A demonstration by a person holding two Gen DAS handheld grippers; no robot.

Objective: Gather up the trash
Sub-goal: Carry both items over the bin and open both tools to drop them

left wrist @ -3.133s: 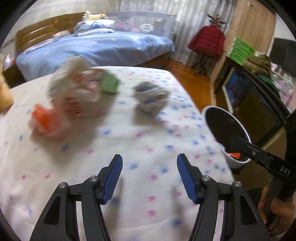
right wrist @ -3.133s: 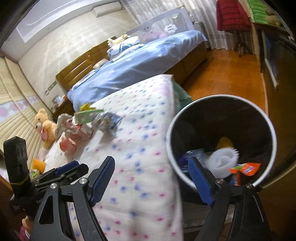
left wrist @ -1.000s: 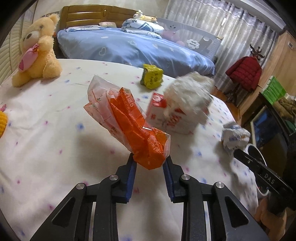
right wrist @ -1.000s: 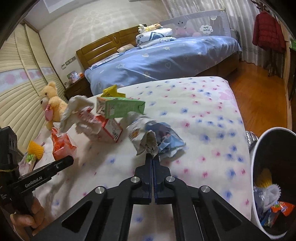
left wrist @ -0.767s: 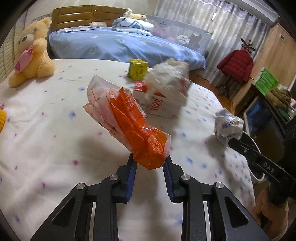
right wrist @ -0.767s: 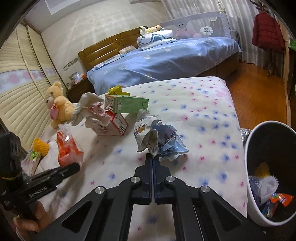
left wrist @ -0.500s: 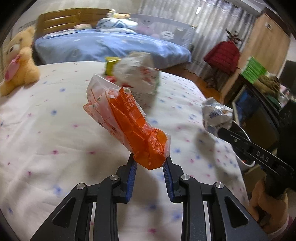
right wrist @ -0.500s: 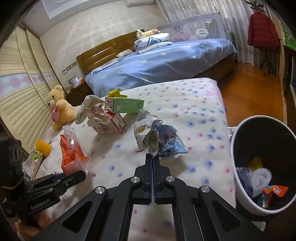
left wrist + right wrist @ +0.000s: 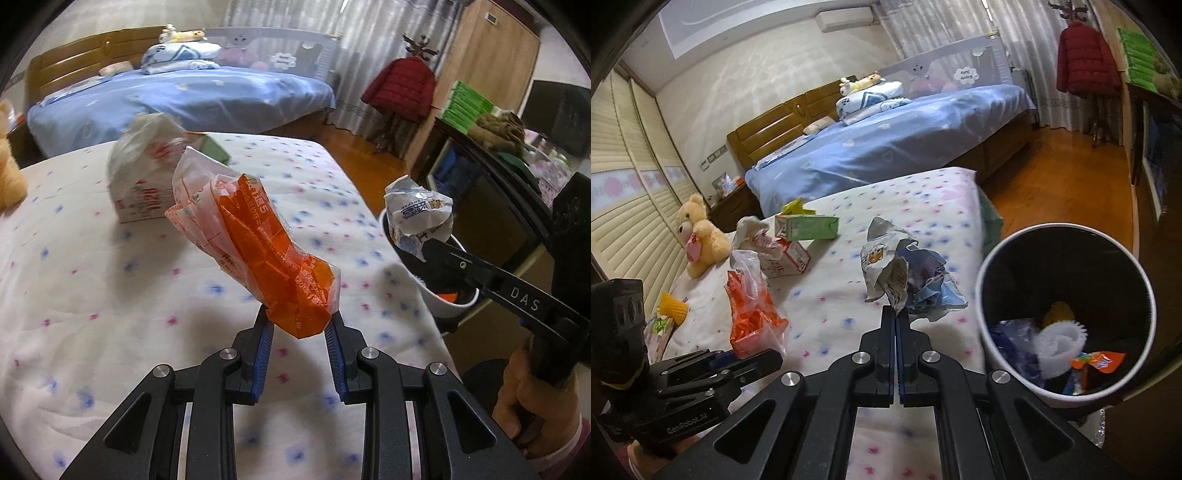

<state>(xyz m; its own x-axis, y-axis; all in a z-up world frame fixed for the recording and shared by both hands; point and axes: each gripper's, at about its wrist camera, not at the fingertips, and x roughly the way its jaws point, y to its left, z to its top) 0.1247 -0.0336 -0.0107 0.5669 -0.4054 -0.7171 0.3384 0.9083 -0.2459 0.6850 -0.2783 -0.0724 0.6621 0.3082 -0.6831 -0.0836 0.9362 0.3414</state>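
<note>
Bedroom, dotted white bed sheet [image 9: 110,280] | left tongs [image 9: 299,328] grasp orange plastic bag [image 9: 266,251] | right tongs [image 9: 896,314] clenched on crumpled blue-white wrapper [image 9: 905,273] | advice: carry both fully above white round bin [image 9: 1067,391] before releasing.

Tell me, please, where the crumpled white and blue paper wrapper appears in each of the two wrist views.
Left wrist view: the crumpled white and blue paper wrapper sits right of centre, pinched by the right claw in front of the bin.
Right wrist view: the wrapper is at centre, just above the shut claw.
Shared landmark: the round white trash bin with a black inside, beside the spotted white bedsheet.
</note>
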